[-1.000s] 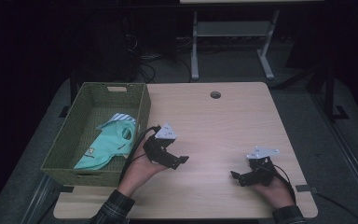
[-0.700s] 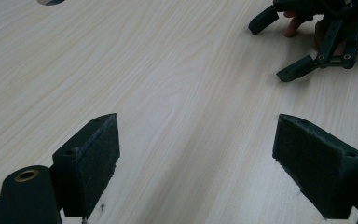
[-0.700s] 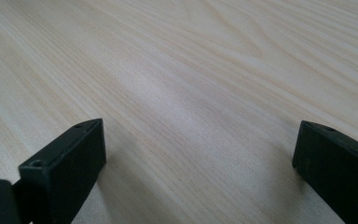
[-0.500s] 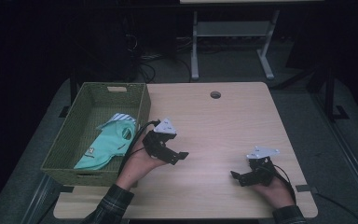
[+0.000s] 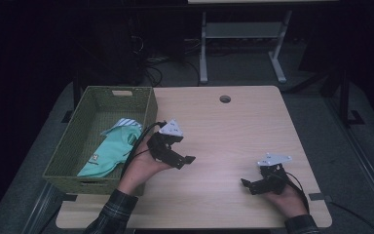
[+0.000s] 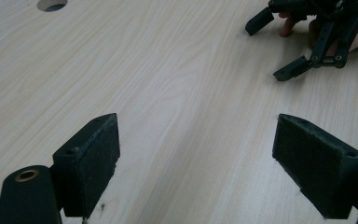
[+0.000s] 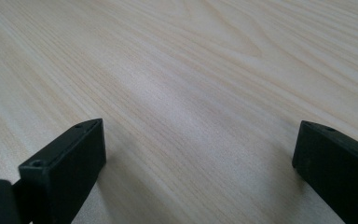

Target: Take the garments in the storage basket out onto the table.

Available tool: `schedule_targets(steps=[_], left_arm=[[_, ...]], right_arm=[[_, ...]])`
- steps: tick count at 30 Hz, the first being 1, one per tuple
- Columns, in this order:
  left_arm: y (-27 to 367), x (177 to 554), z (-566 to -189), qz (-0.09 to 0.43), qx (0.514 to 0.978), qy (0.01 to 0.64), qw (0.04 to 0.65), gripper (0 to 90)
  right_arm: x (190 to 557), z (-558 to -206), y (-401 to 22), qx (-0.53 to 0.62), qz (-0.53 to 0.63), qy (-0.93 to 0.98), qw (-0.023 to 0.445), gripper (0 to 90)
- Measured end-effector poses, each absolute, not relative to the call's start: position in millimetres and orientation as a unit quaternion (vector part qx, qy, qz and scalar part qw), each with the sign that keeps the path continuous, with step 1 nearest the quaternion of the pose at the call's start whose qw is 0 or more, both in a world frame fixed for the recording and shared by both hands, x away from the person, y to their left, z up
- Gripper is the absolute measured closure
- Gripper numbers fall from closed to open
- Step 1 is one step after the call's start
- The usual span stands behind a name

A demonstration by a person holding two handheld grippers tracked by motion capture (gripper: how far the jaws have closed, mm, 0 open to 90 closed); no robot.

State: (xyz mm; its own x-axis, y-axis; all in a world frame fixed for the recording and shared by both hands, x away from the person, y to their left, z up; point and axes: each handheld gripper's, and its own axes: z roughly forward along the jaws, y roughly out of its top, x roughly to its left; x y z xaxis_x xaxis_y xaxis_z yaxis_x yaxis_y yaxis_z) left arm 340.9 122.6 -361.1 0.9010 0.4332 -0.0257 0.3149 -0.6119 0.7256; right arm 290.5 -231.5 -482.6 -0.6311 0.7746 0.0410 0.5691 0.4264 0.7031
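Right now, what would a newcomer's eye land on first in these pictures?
Probably the woven green basket at the table's left edge, with a mint-green garment lying inside it. Next, the two hand-held tools over the bare wooden table: the left claw open beside the basket, and the right claw open near the front right corner.

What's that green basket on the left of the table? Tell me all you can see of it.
The green basket is a rectangular, woven-looking bin with sloping walls and a handle slot in its far wall. It stands upright at the table's left edge, open on top. Inside lie folded clothes, mint green and striped. The left gripper is beside it, apart.
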Motion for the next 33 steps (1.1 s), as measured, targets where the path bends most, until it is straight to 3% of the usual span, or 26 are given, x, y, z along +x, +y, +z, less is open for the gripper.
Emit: schedule_targets(steps=[33], left_arm=[[178.4,343.5,-346.2,0.099,0.88,0.253,0.389,20.0]], right_arm=[[290.9,-482.8,-231.8,0.401,0.352,0.833,0.148,2.3]])
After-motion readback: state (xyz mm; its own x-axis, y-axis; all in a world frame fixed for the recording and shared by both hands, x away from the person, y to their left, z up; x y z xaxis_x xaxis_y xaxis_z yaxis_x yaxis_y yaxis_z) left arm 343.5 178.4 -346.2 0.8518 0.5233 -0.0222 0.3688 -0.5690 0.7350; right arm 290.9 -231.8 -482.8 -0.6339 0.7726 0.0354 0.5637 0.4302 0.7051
